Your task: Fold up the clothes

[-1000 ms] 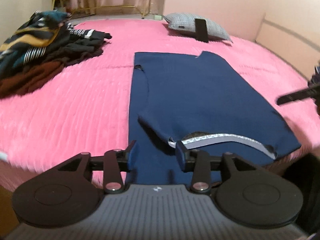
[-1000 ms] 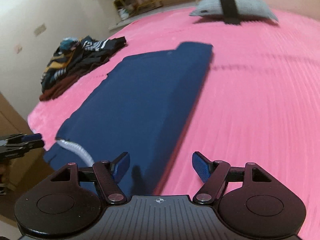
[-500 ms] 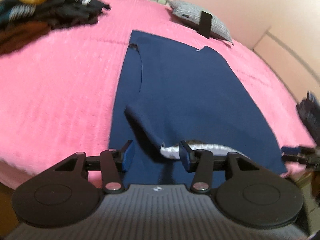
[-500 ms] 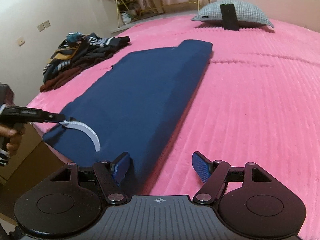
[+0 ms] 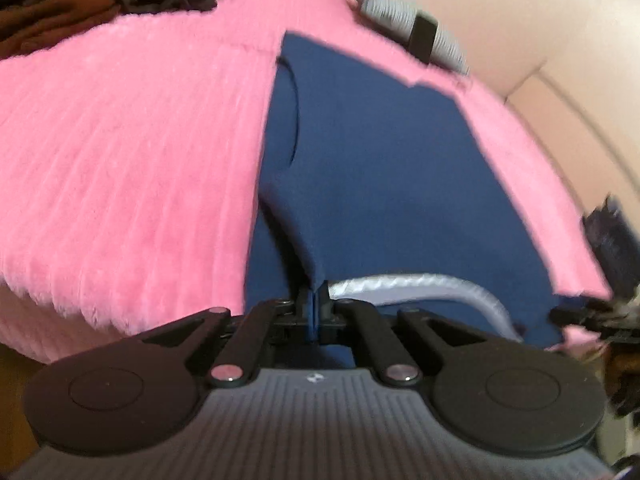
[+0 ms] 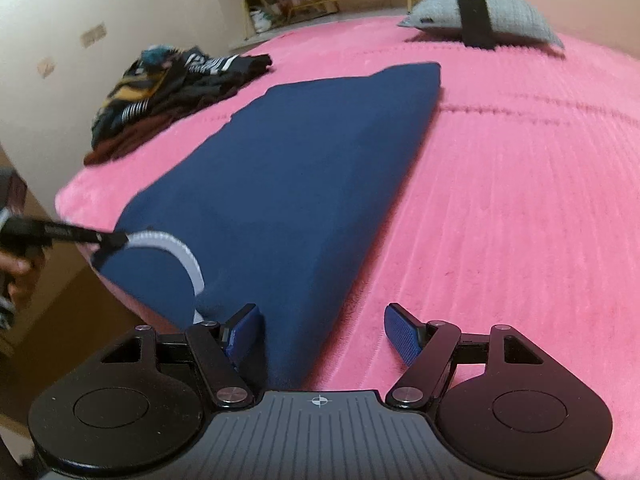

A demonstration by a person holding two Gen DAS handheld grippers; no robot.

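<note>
A navy blue shirt lies lengthwise on the pink bed, its sides folded in, with a silver-grey collar band at the near edge. My left gripper is shut on the shirt's near left corner beside the collar. In the right wrist view the same shirt shows, with the left gripper pinching its near corner. My right gripper is open, its left finger touching the shirt's near right corner and its right finger over bare bedding. It also shows blurred in the left wrist view.
A pile of dark and striped clothes lies at the far left of the pink bed. A grey pillow with a black object on it sits at the far end. The bed's near edge drops off below the shirt.
My left gripper has moved in and shut on the shirt's near corner by the collar. My right gripper has come closer to the shirt's near right corner and stays open.
</note>
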